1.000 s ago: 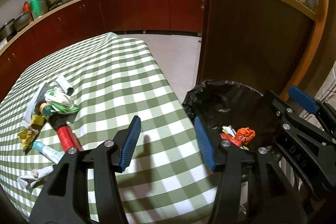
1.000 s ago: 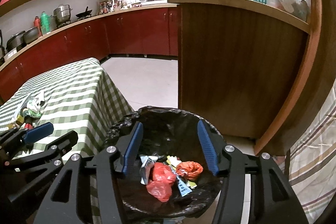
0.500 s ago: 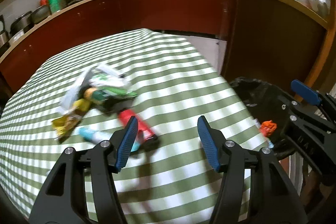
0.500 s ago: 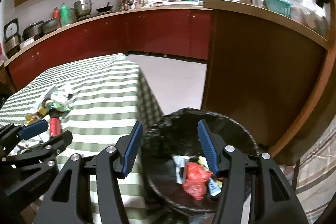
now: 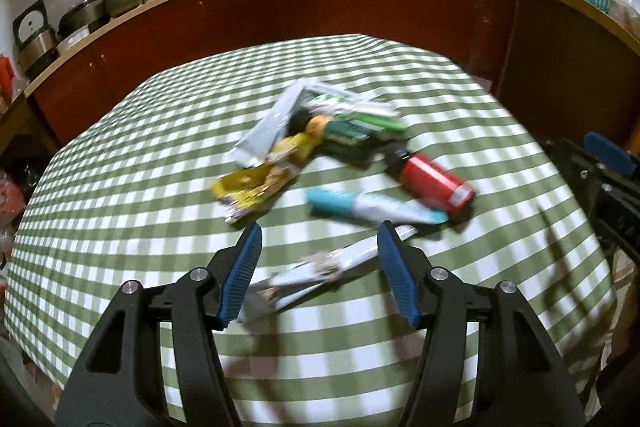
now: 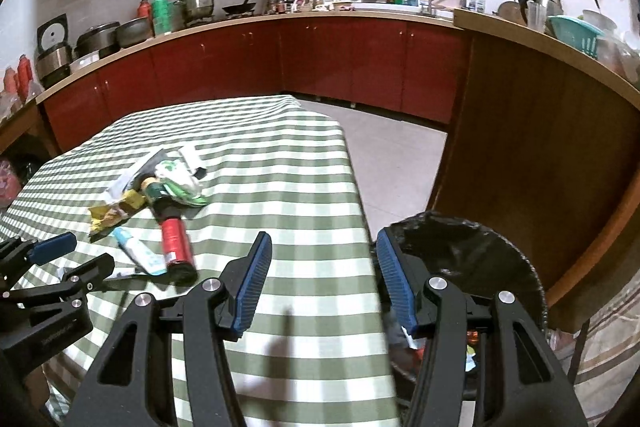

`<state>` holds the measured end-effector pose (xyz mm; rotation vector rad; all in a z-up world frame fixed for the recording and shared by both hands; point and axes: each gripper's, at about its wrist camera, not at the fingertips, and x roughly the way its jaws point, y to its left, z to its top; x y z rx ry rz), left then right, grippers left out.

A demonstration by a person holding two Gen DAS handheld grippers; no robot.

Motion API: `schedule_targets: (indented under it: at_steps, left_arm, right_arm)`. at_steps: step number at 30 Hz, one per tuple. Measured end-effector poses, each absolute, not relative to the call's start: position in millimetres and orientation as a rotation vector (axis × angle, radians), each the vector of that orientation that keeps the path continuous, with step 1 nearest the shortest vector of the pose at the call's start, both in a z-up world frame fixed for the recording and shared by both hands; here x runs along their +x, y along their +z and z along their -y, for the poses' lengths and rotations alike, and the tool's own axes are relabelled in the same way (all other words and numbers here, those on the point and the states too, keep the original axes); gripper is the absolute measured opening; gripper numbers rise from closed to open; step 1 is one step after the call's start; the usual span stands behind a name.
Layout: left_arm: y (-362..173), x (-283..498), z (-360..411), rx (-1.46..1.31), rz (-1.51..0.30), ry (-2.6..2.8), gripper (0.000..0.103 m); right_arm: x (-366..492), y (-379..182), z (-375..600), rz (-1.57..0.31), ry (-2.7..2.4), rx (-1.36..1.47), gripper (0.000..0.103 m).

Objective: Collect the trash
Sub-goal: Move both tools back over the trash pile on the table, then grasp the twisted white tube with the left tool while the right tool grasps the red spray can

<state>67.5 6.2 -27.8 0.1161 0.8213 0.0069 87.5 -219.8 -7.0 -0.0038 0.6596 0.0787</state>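
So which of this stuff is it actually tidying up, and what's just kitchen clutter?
For the job:
- red can
- white-and-teal tube
- yellow wrapper
- flat white wrapper
- black-lined bin

Just lying about:
- steel pot
- green flask
- teal basket

- The trash pile point(image 5: 320, 143) on the table point(image 5: 120, 187) is smeared by motion in the left wrist view; no wrapper print can be read.
- The bin point(image 6: 480, 259) beside the table is half hidden behind the right gripper point(image 6: 324, 279); its contents barely show.
- The left gripper point(image 6: 60, 259) is cut off by the frame's edge.
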Motion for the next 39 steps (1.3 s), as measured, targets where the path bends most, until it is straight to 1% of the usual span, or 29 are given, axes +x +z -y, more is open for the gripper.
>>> schedule_targets:
  at_steps: [9,10,11,13,27,28,29,30,32,33,35,37,39]
  left_arm:
    - [-33.5,59.8,-27.3,0.103,-0.839,-0.028,0.059]
    - [-33.8,58.2,-27.1,0.103,-0.836,-0.034,0.061]
    - [-33.5,58.9,-26.0,0.103,-0.835,-0.038,0.065]
    - [-33.4,54.8,-26.6,0.104,-0.828,-0.053,0.067]
    - [-48.4,71.1,-20.9,0.17,-0.859,-0.1,0.067]
    - [-48.5,72.2,-21.4,0.165,-0.861,-0.106,0.065]
    - [-48.6,72.8,-21.8,0.154,-0.863,-0.12,0.058]
    - [-48.5,72.6,-21.9,0.146,-0.862,-0.134,0.055]
    - [-48.6,70.3,-19.9,0.155,-0.856,-0.148,0.044]
    - [-48.5,68.9,-19.0,0.158,-0.853,-0.155,0.041]
    - [-48.7,67.0,-16.4,0.158,-0.852,-0.176,0.025]
    - [-49.1,65.5,-14.0,0.159,-0.852,-0.192,0.018]
    - [-49.7,63.7,-12.4,0.17,-0.842,-0.192,0.018]
  right_arm:
    - [87.4,-5.1,201.0,-0.662,0.097,-0.019,0.054]
    - [87.3,-5.4,200.5,-0.664,0.098,-0.019,0.054]
    - [87.5,-5.7,199.7,-0.665,0.099,-0.019,0.054]
    - [86.9,-6.4,197.8,-0.667,0.1,-0.021,0.054]
    - [86.8,-9.9,195.4,-0.674,0.105,-0.017,0.055]
    - [87.0,-10.3,195.0,-0.676,0.106,-0.017,0.055]
    - [87.4,-10.6,194.4,-0.677,0.106,-0.018,0.055]
    - [87.4,-11.1,194.1,-0.679,0.107,-0.018,0.055]
    - [87.5,-12.4,193.3,-0.682,0.109,-0.019,0.055]
    - [87.6,-12.7,193.2,-0.683,0.11,-0.02,0.055]
    - [87.6,-13.2,192.3,-0.684,0.113,-0.021,0.055]
    - [87.7,-13.2,190.4,-0.685,0.117,-0.023,0.055]
    - [87.8,-13.3,188.1,-0.686,0.122,-0.025,0.055]
